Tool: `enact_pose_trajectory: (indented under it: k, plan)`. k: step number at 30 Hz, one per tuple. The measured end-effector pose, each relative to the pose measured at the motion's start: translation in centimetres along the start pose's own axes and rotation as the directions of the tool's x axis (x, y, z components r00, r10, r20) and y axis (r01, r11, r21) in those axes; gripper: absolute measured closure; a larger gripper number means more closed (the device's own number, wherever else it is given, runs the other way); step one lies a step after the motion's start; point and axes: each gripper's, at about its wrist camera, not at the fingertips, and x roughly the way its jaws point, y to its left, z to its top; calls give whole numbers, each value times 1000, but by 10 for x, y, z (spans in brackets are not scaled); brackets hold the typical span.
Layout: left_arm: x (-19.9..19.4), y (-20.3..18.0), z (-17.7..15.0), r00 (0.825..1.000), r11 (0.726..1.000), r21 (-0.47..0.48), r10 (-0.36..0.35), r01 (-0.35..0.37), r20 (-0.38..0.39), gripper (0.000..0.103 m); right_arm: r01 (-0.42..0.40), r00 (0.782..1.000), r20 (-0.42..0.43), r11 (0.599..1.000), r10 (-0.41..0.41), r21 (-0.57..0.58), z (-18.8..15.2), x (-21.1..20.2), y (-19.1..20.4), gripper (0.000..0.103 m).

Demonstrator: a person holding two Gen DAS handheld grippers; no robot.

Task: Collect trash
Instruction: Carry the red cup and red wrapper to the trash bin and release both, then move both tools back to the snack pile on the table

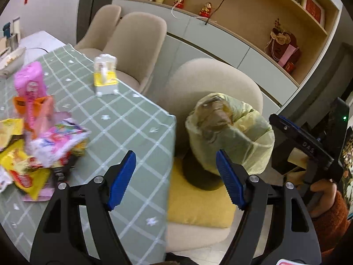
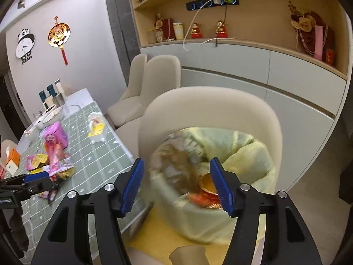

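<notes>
Blur smears the trash bag (image 2: pixel 231 154) beyond both empty, spread tools.

Both grippers (image 1: pixel 176 178) (image 2: pixel 176 185) have black arms, silver screws and ribbed blue pads (image 1: pixel 229 181). The person's sleeve (image 1: pixel 331 227) is rust-orange knit.

Both wrist cameras looked steeply down, close by; both caught the green checked table's (image 1: pixel 123 119) corner and the yellow plastic trash bag (image 2: pixel 249 152).
</notes>
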Motion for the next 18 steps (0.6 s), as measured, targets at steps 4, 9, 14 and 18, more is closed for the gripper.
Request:
enact_pose_trajectory:
  k: [4, 9, 14, 18]
  plan:
    - [-30, 41, -12, 998, 999, -14, 47, -47, 31, 32, -3, 1000, 0, 1000, 4, -12, -9, -15, 44, 44]
    - [-66, 114, -32, 990, 989, -73, 130, -126, 51, 32, 16, 1000, -2, 999, -16, -36, -22, -22, 101, 44]
    - [-107, 189, -47, 974, 970, -140, 212, -199, 86, 32, -32, 999, -14, 999, 32, -29, -37, -18, 159, 44]
    - [-142, 256, -59, 960, 950, -208, 258, -232, 109, 32, -61, 998, -38, 996, 59, -61, -46, -8, 208, 44]
